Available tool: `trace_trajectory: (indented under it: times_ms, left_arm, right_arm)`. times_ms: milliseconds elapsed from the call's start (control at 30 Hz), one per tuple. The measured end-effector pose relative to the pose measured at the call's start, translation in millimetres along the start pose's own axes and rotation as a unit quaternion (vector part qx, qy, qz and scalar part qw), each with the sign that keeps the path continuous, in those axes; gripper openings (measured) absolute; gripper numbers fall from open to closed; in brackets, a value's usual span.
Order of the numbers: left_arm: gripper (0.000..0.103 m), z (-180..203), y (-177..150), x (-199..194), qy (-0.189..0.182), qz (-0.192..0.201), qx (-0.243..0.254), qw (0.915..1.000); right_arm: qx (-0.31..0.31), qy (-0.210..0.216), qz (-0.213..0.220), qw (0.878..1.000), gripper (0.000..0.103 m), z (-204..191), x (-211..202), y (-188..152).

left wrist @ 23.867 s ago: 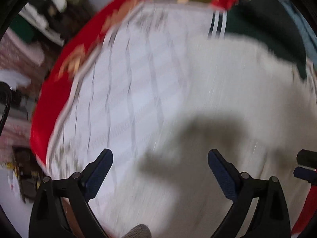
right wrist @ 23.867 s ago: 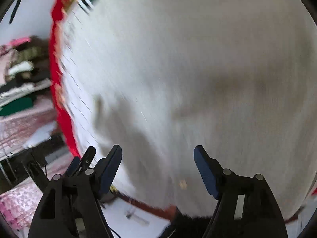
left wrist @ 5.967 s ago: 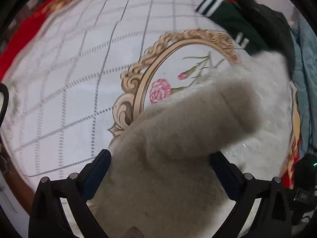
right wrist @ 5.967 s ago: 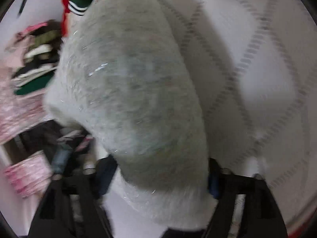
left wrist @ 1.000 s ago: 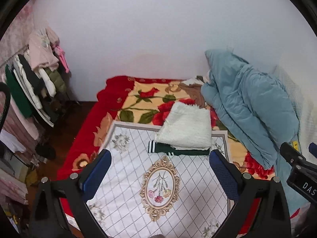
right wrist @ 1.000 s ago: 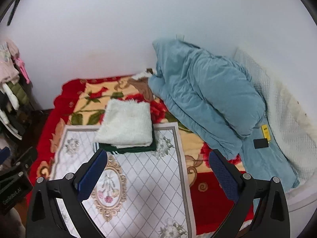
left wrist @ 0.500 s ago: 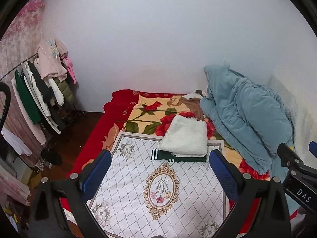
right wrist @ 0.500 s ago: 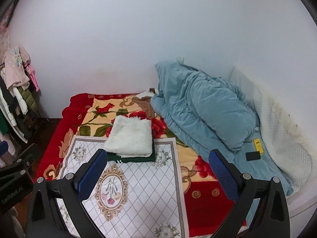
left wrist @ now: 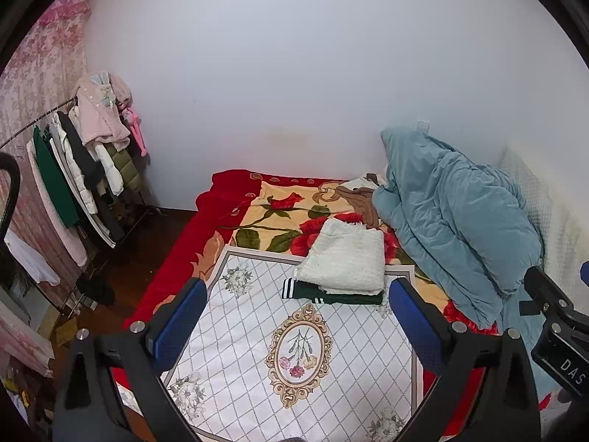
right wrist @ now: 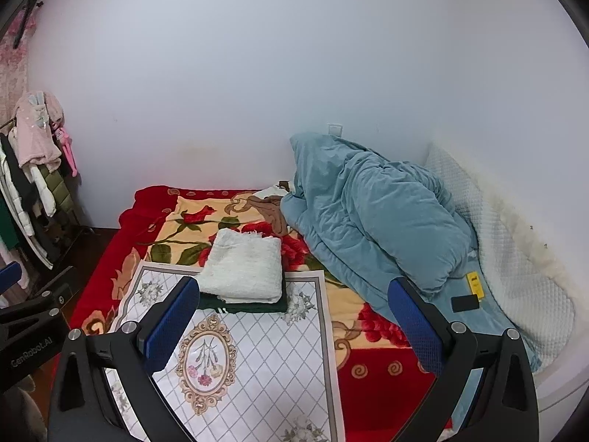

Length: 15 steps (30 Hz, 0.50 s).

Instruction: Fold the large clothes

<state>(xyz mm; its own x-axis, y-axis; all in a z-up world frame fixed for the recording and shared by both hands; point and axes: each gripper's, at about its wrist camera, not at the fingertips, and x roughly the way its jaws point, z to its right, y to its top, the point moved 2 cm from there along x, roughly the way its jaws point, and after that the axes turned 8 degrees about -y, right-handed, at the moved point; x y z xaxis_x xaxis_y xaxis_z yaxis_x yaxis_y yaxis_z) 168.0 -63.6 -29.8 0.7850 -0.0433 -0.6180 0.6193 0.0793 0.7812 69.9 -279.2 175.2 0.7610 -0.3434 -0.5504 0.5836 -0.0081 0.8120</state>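
A folded white fluffy garment (left wrist: 346, 259) (right wrist: 244, 269) lies on top of a folded dark green garment (left wrist: 331, 296) (right wrist: 254, 306) with white stripes, at the far edge of a white patterned cloth (left wrist: 254, 339) (right wrist: 265, 364) spread on the bed. My left gripper (left wrist: 297, 326) is open and empty, held well back from the stack. My right gripper (right wrist: 294, 326) is also open and empty, equally far from it. Each gripper's body shows at the edge of the other's view.
A bunched blue duvet (left wrist: 452, 221) (right wrist: 371, 217) fills the right side of the bed, over a red floral blanket (left wrist: 265, 217) (right wrist: 383, 364). A clothes rack (left wrist: 73, 169) (right wrist: 29, 169) stands at the left wall. A white quilted headboard (right wrist: 515, 269) runs along the right.
Both grippers have pulled back and tilted up, so the bed and stack look smaller and lower. The stack has not moved.
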Motion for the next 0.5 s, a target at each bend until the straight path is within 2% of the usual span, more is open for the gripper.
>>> trace_trajectory:
  times_ms: [500]
  left_arm:
    - [0.101, 4.6, -0.8, -5.2, 0.002, 0.004, -0.001, 1.0000]
  right_arm:
    - [-0.013, 0.008, -0.007, 1.000, 0.103, -6.4, 11.2, 1.7]
